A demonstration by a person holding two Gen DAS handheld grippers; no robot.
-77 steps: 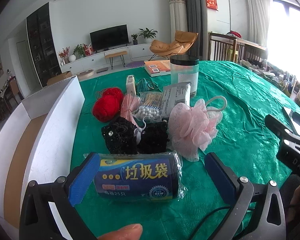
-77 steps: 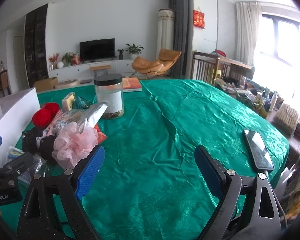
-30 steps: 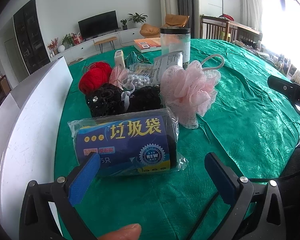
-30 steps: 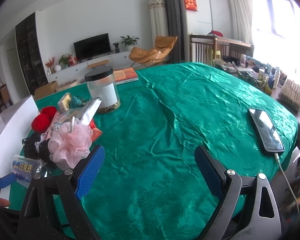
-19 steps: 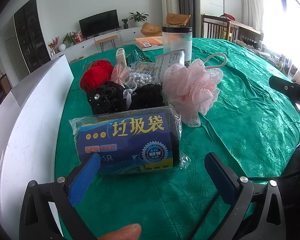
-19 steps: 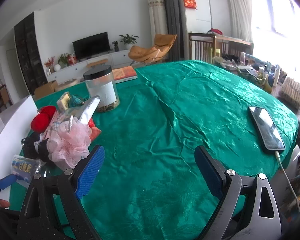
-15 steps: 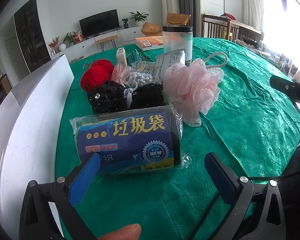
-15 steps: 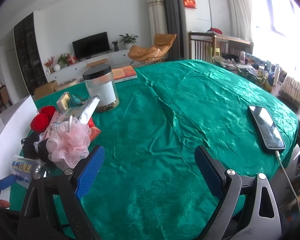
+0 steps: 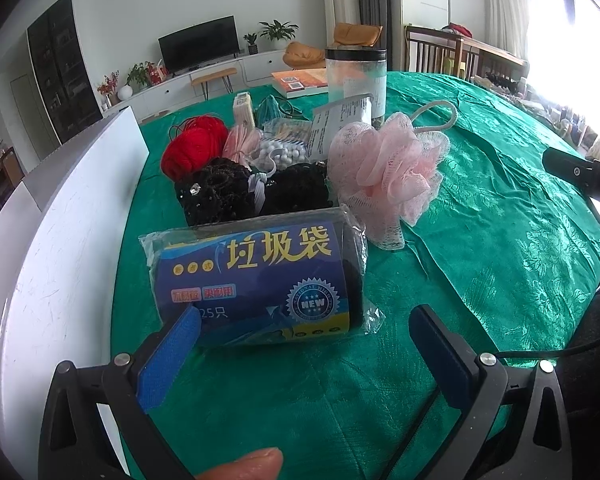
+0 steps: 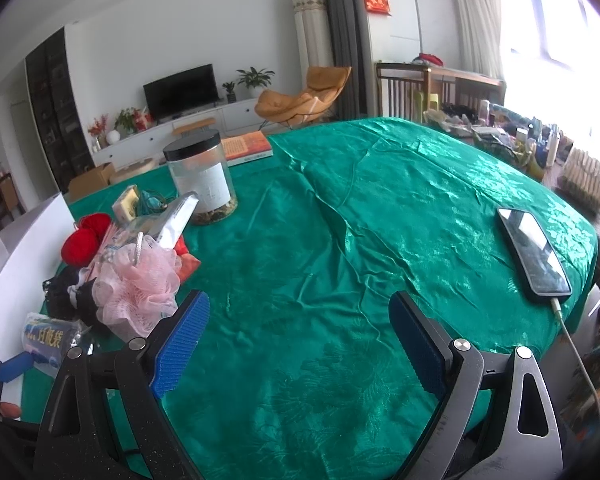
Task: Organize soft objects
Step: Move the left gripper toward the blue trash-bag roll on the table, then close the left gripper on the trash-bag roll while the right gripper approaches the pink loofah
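Seemingly nothing sorted yet: trash-bag roll (image 9: pixel 256 280) lies on green counter (image 9: pixel 480 208), before pink loofah (image 9: pixel 388 168), red yarn (image 9: pixel 192 148), black scrunchies (image 9: pixel 220 190). White box (image 9: pixel 60 240) alongside, interior unseen. Left gripper (image 9: pixel 300 340) fingers apart, unclamped at roll; right gripper (image 10: pixel 296 336) fingers apart, empty.

The pink bath puff (image 9: pixel 388 172) is hiding part of the black hairnets (image 9: pixel 252 192); the frame edge is cropping the white box (image 9: pixel 40 248).
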